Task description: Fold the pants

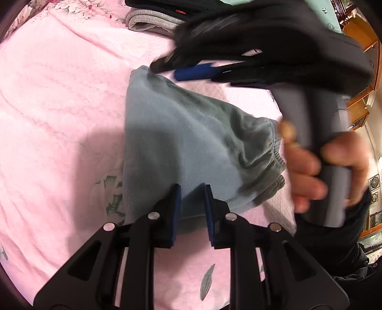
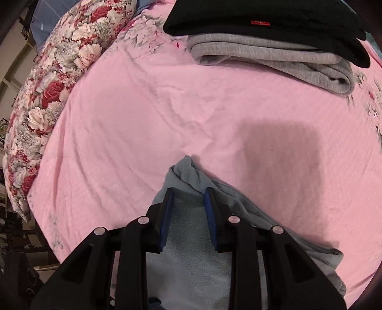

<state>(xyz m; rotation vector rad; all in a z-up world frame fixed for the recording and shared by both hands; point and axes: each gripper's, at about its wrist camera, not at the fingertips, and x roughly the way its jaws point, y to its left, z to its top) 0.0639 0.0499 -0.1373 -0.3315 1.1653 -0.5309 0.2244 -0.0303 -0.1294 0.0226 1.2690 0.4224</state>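
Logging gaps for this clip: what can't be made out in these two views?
- Left wrist: right gripper is motion-blurred; its hold on the blue-grey pants is unclear.
- Right wrist: the pants' near part runs under the gripper and off the bottom edge.
- Right wrist: red tag on the folded black garment is too small to read.

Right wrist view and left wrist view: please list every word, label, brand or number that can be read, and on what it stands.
Red tag on the folded black garment: it carries small pale marks, too small and blurred to read.
The same tag in the left wrist view: only a red speck, unreadable.
Blue-grey pants, grey folded garment, pink bedsheet: no text seen.
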